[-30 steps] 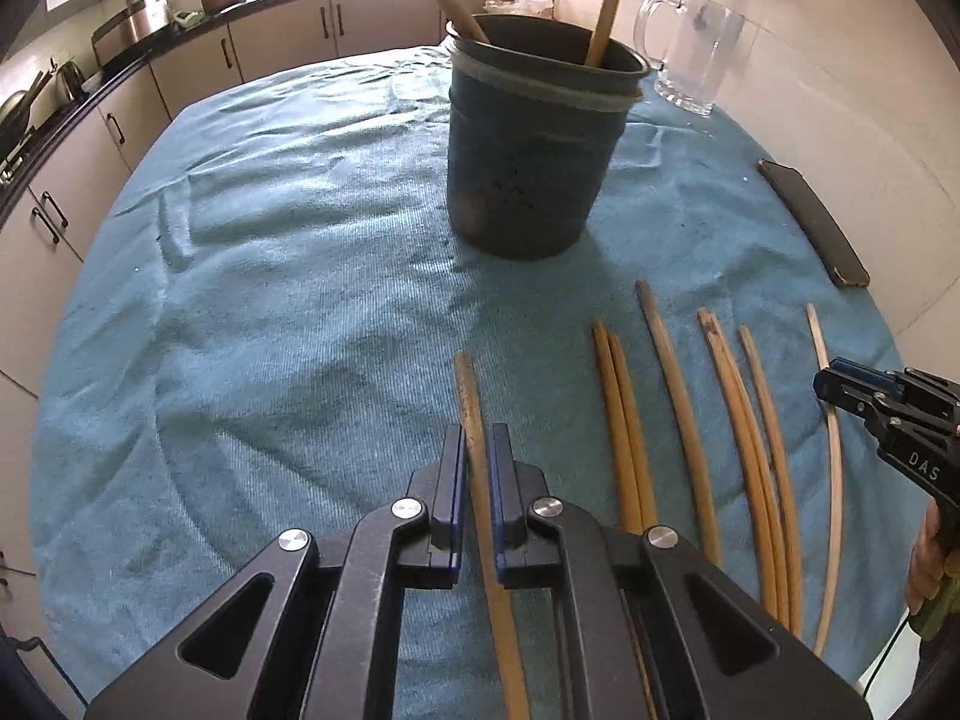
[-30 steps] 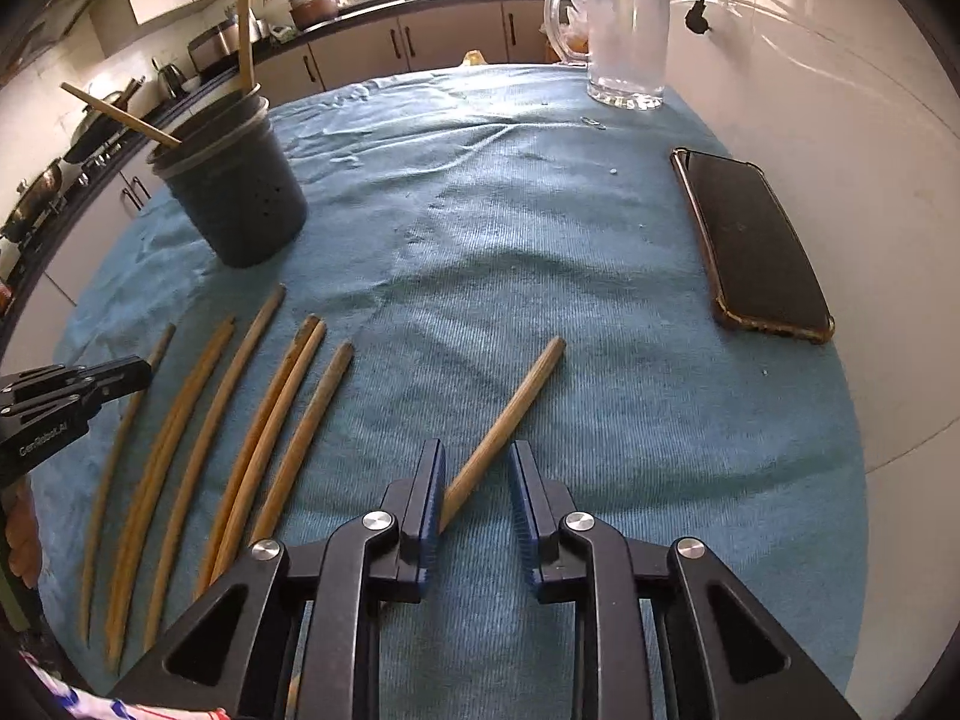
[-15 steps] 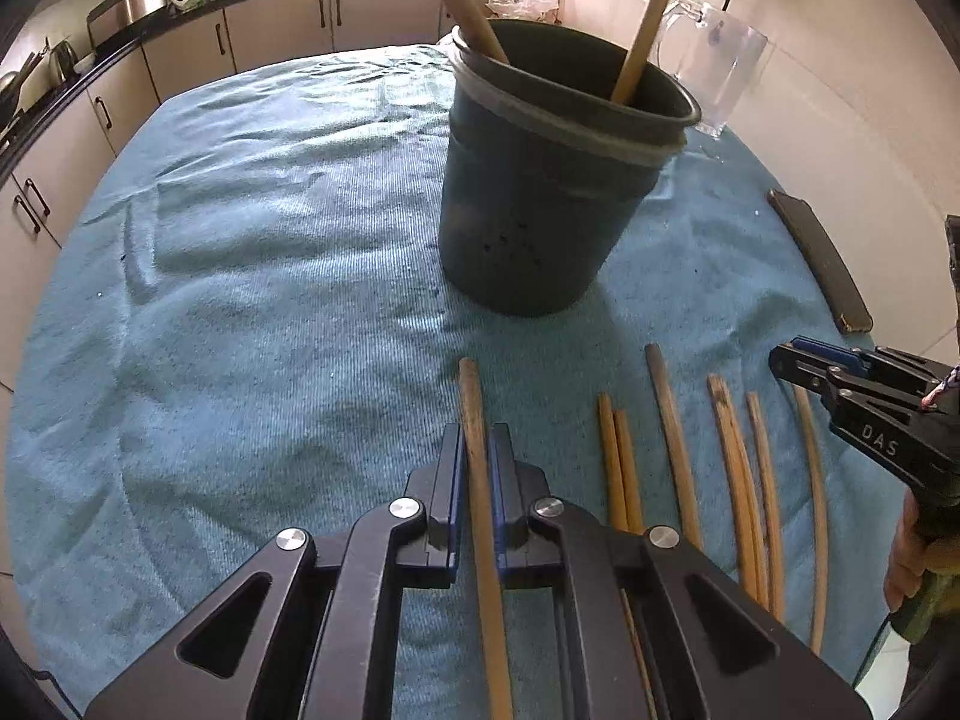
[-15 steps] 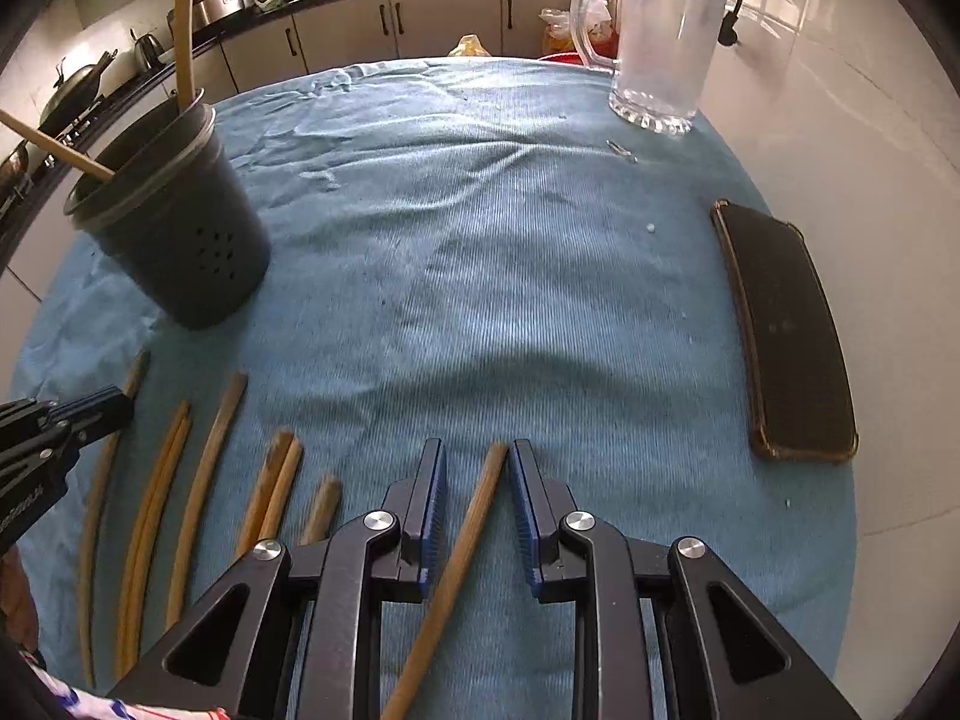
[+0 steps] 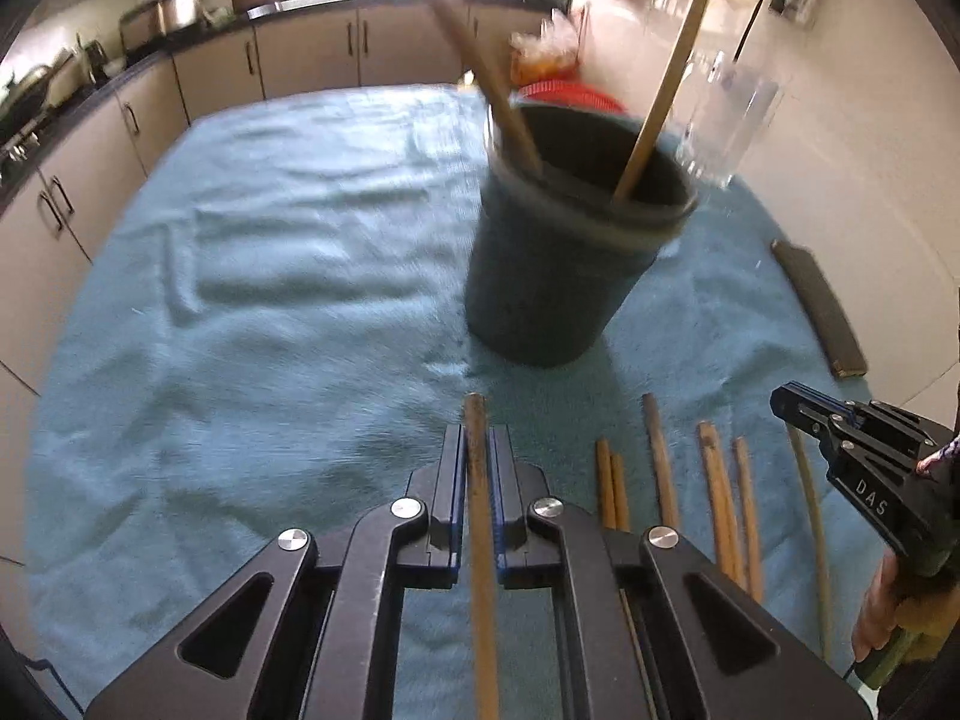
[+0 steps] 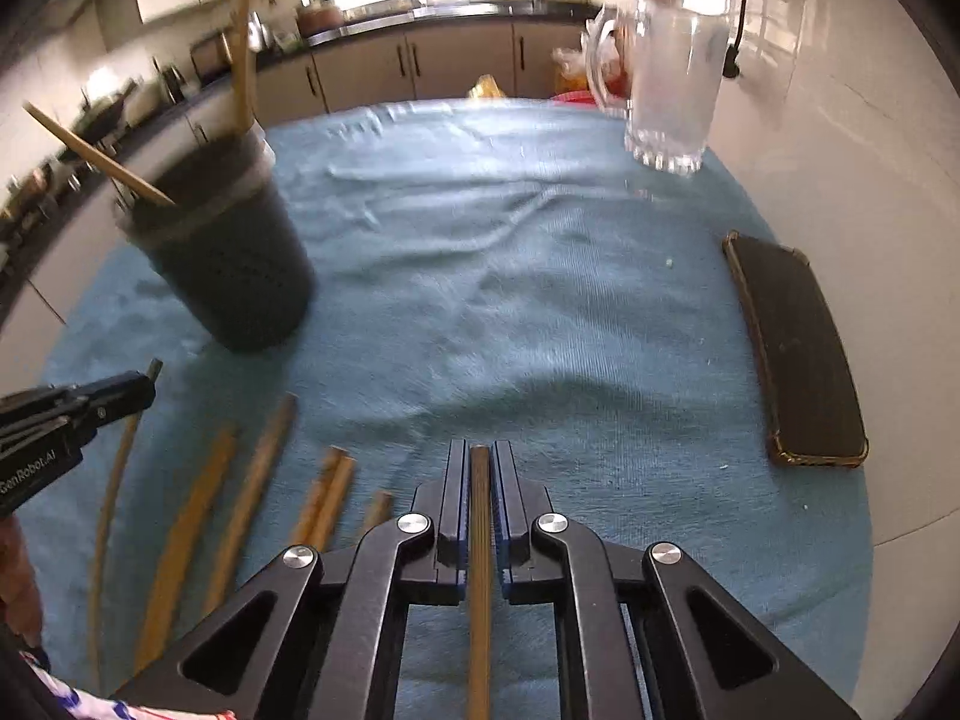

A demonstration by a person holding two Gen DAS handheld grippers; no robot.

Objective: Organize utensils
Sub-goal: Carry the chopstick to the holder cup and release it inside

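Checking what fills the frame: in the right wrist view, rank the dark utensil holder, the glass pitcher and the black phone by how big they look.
1. Dark utensil holder, largest.
2. Black phone and glass pitcher look close in size; the pitcher is farther and cut off at the top, so I won't rank them.

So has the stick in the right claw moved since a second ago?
Yes. The stick lay slanted toward the phone; now it runs straight between the right claw's pads, clamped.

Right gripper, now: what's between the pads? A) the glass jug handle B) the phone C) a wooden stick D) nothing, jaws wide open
C: in the right wrist view the right gripper has both blue pads pressed against a wooden stick that runs down between the jaws; the phone and the glass jug sit apart on the cloth.
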